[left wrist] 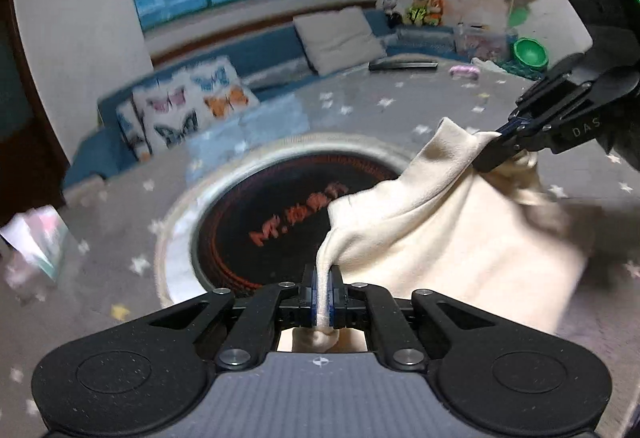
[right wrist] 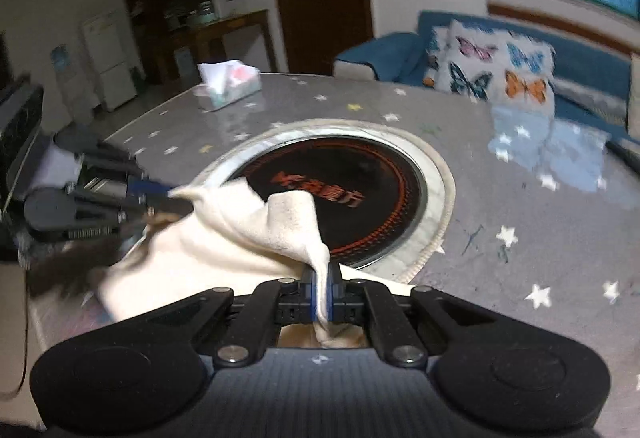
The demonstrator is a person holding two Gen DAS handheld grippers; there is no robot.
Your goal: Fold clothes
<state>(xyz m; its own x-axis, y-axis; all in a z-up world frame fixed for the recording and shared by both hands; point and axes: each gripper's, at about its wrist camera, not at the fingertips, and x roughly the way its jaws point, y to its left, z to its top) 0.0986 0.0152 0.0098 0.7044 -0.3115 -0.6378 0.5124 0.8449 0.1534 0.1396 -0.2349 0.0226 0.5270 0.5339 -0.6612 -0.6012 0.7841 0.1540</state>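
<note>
Garment: a cream garment point(left wrist: 432, 234), of soft knit cloth; which kind of clothing it is cannot be told. It hangs slack between the two grippers, over the near side of the worktop point(left wrist: 120, 206) and partly across the round black hob point(left wrist: 280, 222) set into it.

Left gripper point(left wrist: 322, 280): fingers pressed together, pinching a bunched corner of the cloth; a nub of it pokes out behind the pads.

Right gripper point(right wrist: 322, 276): fingers likewise pressed together on another bunched corner, with cloth drawn up in a peak to the pinch. In the left wrist view it shows at the right, biting the cloth edge.

Lie of the cloth: rumpled and sagging, with loose folds between the two pinches; its lower part seems to rest on the worktop, though blur hides the far edge.

Done, as I judge: both corners are gripped and the cloth is raised.

Left to do: no neat crease or squared stack shows, so the folding proper seems barely begun. The cloth wants spreading flat, then folding over and smoothing.

Nearby: a tissue box point(right wrist: 228, 84) stands well apart at the far side of the worktop, clear of the work.
</note>
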